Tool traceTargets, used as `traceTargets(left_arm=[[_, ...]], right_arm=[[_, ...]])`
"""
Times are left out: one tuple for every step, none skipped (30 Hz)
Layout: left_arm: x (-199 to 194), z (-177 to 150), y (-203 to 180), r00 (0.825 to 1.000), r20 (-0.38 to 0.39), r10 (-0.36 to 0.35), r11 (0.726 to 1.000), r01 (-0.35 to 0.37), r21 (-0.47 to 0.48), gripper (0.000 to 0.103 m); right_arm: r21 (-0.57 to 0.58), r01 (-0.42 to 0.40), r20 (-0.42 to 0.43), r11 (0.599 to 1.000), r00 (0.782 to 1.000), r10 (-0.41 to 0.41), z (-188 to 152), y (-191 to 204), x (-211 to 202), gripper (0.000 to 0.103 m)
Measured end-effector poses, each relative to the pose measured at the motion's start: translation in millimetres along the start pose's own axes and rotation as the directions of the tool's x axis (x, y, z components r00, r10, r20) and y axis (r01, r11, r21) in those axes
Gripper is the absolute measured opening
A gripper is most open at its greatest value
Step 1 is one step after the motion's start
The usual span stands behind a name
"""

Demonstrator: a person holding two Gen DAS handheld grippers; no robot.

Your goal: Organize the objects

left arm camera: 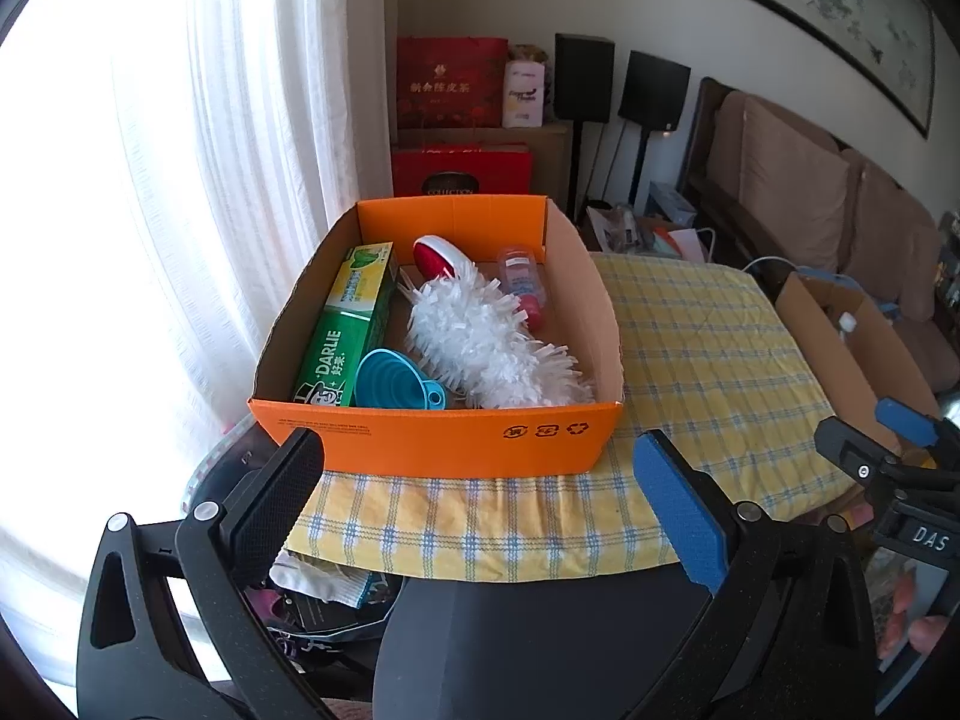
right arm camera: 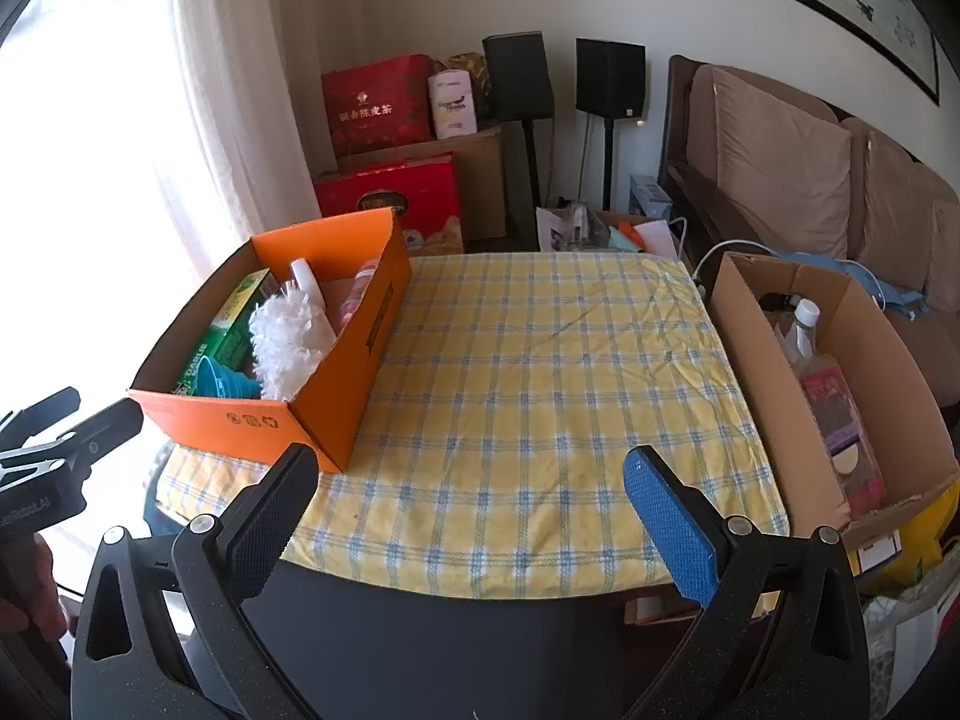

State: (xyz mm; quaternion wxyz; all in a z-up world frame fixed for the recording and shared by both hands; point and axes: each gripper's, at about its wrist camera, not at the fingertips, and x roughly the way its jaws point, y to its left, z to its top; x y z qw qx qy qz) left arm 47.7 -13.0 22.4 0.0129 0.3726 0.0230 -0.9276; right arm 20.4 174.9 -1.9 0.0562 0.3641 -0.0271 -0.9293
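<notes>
The orange box (left arm camera: 456,444) is set on the checked cloth (right arm camera: 540,372) at the table's left side, its long axis running from near to far. It is held by neither tool: the left gripper (left arm camera: 480,480) is spread wide just before the near wall, while the right gripper (right arm camera: 471,504) is likewise released, the box lying far-left of it.

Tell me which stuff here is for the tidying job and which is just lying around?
For the job: orange box, toothpaste box, blue funnel, white duster, small bottle, brown box, left gripper, right gripper.

Just lying about: red gift bags, speakers, sofa, curtain.
</notes>
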Motion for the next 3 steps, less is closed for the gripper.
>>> traceTargets(left_arm=[[0.1, -0.1, 0.2, 1.000, 0.001, 0.001, 1.000, -0.001, 0.002, 0.103], [-0.2, -0.1, -0.2, 1.000, 0.000, 0.001, 1.000, -0.001, 0.004, 0.103], [-0.1, 0.2, -0.8, 1.000, -0.004, -0.001, 1.000, 0.001, 0.005, 0.103]], right_arm=[[-0.001, 0.000, -0.001, 1.000, 1.000, 0.000, -0.4, 0.1, 0.3, 0.103], [-0.001, 0.000, -0.002, 1.000, 1.000, 0.000, -0.7, 0.3, 0.4, 0.103], [-0.002, -0.001, -0.003, 1.000, 1.000, 0.001, -0.9, 0.5, 0.9, 0.103]])
